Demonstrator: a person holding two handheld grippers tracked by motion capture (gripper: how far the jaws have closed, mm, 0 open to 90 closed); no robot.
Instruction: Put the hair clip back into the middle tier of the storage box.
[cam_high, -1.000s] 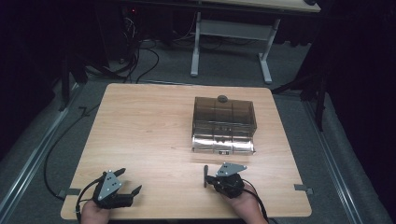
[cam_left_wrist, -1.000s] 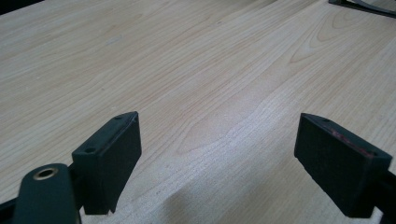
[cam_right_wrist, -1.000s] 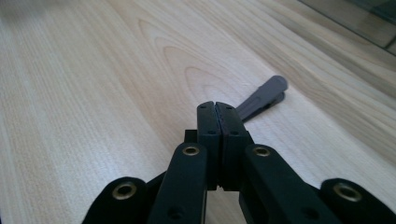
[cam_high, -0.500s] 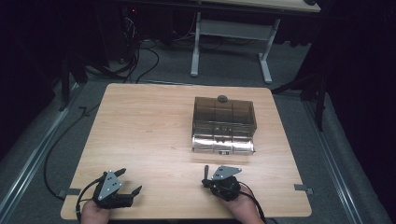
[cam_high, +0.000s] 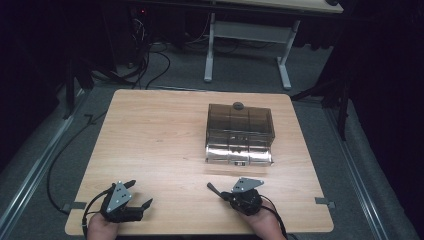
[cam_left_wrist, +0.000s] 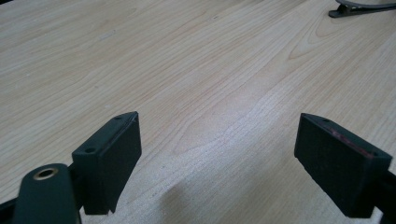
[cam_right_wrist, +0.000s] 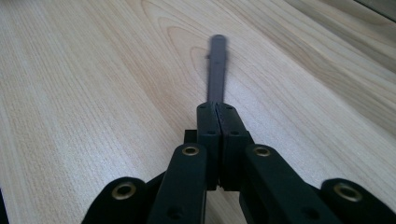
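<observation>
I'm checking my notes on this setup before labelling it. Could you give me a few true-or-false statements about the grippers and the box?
1. The left gripper has its fingers spread apart. True.
2. The right gripper is wide open. False: its fingers are pressed together.
3. The smoky transparent box sits on the wooden table. True.
4. The left gripper holds the box. False: nothing lies between its fingers, and the box stands apart.

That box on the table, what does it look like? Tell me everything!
The box is see-through smoky brown plastic, with faint ribs splitting it into sections. A small dark round knob sits on its far top edge, and a shiny silvery strip runs along its near front. It stands closed on the wooden table, right of middle, with neither gripper touching it.
</observation>
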